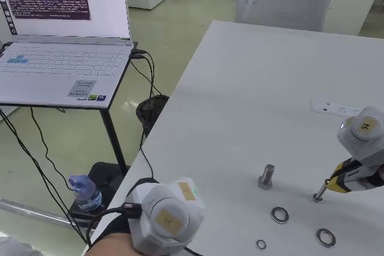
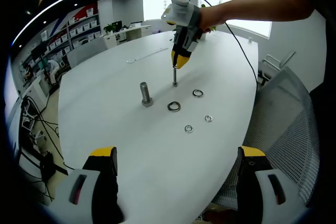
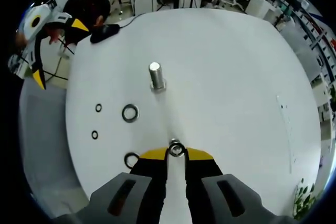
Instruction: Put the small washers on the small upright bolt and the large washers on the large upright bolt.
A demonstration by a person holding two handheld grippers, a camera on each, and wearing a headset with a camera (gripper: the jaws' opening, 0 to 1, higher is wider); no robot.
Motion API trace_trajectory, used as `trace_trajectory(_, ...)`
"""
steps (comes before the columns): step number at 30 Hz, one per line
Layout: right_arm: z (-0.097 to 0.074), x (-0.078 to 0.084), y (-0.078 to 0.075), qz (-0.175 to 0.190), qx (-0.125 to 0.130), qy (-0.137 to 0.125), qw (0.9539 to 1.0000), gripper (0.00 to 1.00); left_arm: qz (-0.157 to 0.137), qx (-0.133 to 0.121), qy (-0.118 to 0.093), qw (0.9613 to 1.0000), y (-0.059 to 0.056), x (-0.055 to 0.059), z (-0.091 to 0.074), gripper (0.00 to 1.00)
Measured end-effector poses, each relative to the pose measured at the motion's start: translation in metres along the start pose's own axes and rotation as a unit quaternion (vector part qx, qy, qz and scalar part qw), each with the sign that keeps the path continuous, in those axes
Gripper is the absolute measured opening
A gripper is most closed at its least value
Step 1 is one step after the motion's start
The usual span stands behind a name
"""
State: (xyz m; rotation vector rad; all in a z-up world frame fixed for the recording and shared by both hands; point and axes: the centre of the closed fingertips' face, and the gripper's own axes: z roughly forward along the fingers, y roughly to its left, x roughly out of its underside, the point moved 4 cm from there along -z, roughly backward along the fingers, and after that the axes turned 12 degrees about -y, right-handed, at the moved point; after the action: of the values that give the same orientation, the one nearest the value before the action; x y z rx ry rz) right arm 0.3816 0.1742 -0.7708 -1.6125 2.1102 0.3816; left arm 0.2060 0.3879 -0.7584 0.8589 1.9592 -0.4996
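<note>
Small upright bolt (image 1: 320,195) stands on white table (image 1: 252,88). Right gripper (image 2: 177,64) at its top, jaws narrow, pinching a small washer (image 3: 176,149). Large upright bolt (image 1: 267,176) nearby. Left gripper (image 2: 177,156) spread wide. Cap sticker (image 1: 366,126) and laptop (image 1: 60,64) text unreadable.

— What stands on the white table (image 1: 252,88)?
— A large bolt (image 1: 267,176), upright on its head, and a small bolt (image 1: 320,195) upright near it.
— Any washers?
— Two large washers (image 1: 279,214) lie flat near the bolts, and two small washers (image 2: 188,128) lie closer to the table's edge. A white strip (image 1: 336,110) lies farther back.
</note>
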Motion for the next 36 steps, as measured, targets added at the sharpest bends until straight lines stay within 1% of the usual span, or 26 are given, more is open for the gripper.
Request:
trace_trajectory(8, 0.003, -0.001, -0.001, -0.001, -0.003, 0.002, 1.0, 0.13, -0.003, 0.002, 0.003, 1.0, 0.001, 0.002, 0.0, 0.93)
trace_trajectory(12, 0.007, 0.001, -0.002, -0.004, -0.005, 0.008, 0.9999, 0.13, -0.003, 0.001, 0.004, 1.0, 0.002, 0.003, 0.0, 0.93)
trace_trajectory(17, 0.01, 0.001, -0.003, -0.005, -0.007, 0.01, 0.9999, 0.13, -0.006, 0.0, 0.005, 1.0, 0.003, 0.004, 0.0, 0.92)
trace_trajectory(24, 0.018, 0.006, -0.003, -0.008, -0.014, 0.019, 0.9997, 0.13, -0.007, 0.0, 0.005, 1.0, 0.003, 0.005, 0.001, 0.91)
trace_trajectory(28, 0.023, 0.007, -0.002, -0.014, -0.018, 0.024, 0.9995, 0.13, -0.009, -0.001, 0.0, 1.0, 0.003, 0.003, 0.001, 0.91)
trace_trajectory(36, 0.034, 0.015, 0.0, -0.013, -0.024, 0.03, 0.9992, 0.13, -0.014, -0.002, 0.003, 0.9999, 0.006, 0.007, 0.001, 0.9)
